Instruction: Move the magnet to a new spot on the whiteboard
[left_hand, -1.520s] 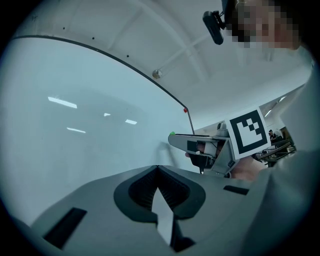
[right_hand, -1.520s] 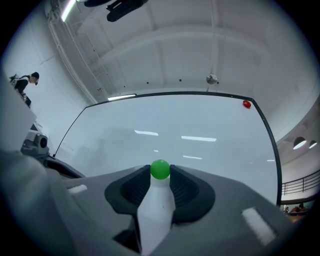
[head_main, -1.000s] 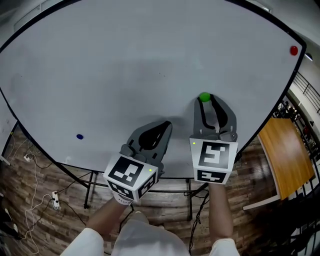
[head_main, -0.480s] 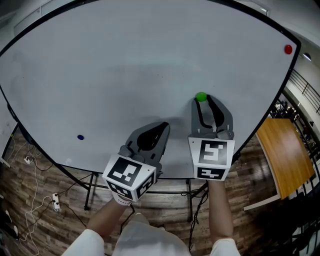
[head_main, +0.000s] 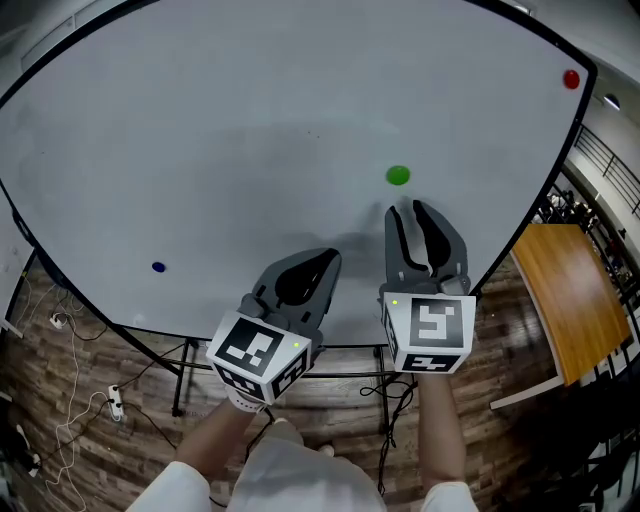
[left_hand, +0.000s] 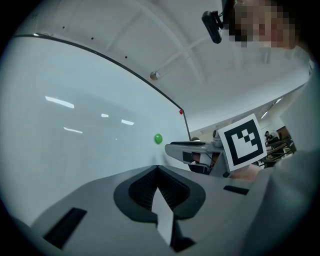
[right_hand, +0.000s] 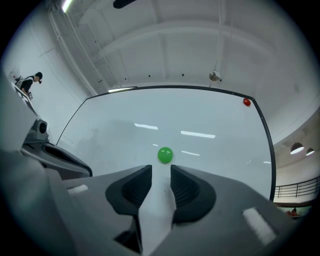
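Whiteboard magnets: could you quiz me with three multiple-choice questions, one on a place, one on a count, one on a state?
1. Where is the green magnet relative to the right gripper?
A. Between its jaws
B. On the board, just beyond its tips
C. On the floor

2. How many magnets are on the whiteboard?
A. One
B. Three
C. Five

3. How do the left gripper jaws stand?
A. Together, empty
B. Wide apart
C. Clamped on a magnet

Answers: B, the right gripper's closing jaws have nothing between them. B, green, red magnet and blue magnet. A, the left gripper view shows the jaws meeting.
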